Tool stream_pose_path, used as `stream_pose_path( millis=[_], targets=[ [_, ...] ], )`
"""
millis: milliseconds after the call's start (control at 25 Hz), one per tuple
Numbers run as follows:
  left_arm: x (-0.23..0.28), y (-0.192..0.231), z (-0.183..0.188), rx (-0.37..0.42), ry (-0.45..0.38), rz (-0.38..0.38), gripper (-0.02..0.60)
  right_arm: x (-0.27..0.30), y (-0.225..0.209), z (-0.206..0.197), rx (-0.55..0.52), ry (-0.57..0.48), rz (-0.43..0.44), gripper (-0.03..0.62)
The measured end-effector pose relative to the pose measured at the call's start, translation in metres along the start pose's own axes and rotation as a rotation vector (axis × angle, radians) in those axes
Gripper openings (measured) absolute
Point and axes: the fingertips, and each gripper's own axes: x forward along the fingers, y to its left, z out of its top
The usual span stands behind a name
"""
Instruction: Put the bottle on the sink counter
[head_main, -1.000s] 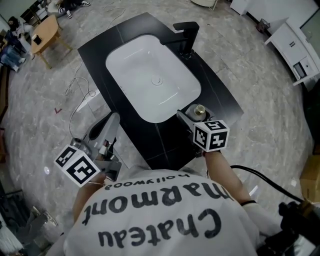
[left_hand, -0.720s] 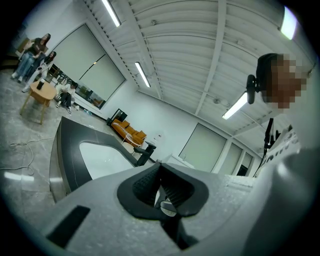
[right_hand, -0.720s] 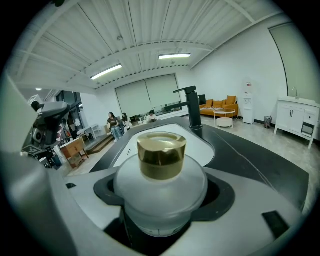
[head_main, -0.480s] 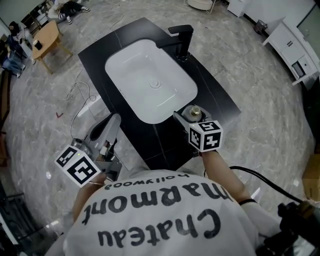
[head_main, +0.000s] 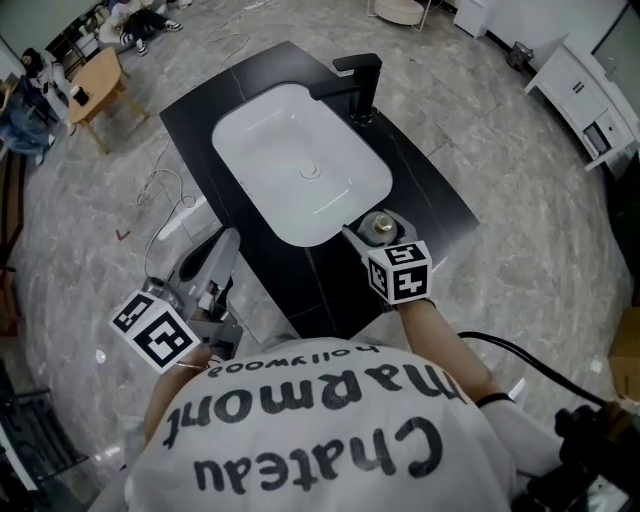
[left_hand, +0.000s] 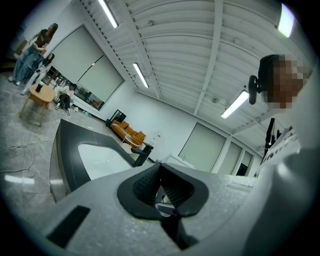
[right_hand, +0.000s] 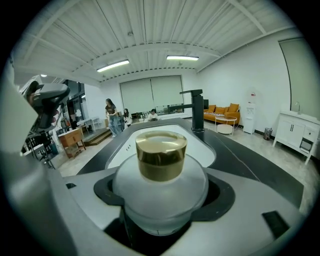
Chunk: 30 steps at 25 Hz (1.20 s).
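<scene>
A round frosted glass bottle (right_hand: 160, 192) with a gold cap (right_hand: 161, 153) sits between the jaws of my right gripper (right_hand: 161, 210), which is shut on it. In the head view the bottle (head_main: 378, 226) hangs over the near right part of the black sink counter (head_main: 420, 190), beside the white basin (head_main: 300, 160). My right gripper (head_main: 378, 232) carries its marker cube just behind the bottle. My left gripper (head_main: 222, 250) is held off the counter's near left corner over the floor; in the left gripper view its jaws (left_hand: 160, 187) are pressed together with nothing between them.
A black tap (head_main: 362, 80) stands at the far side of the basin. A white cable (head_main: 165, 190) trails on the marble floor left of the counter. A wooden stool (head_main: 90, 75) stands far left, white cabinets (head_main: 590, 90) far right. People stand in the background (right_hand: 111, 116).
My right gripper has carried the bottle leftward and slightly farther, closer to the basin's near right rim. The left gripper has stayed where it was.
</scene>
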Motion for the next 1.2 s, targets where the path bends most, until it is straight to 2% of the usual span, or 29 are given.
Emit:
stream_pose_path(
  millis=[440,1200],
  targets=[
    [-0.003,-0.009,0.007,0.020,-0.004,-0.018,0.014,-0.001,0.003,-0.003,-0.058,0.007,-0.011,0.344],
    [-0.016,-0.005,0.001,0.002,-0.005,-0.005,0.014,0.001,0.009,-0.008,-0.137,0.022,-0.024,0.344]
  ],
)
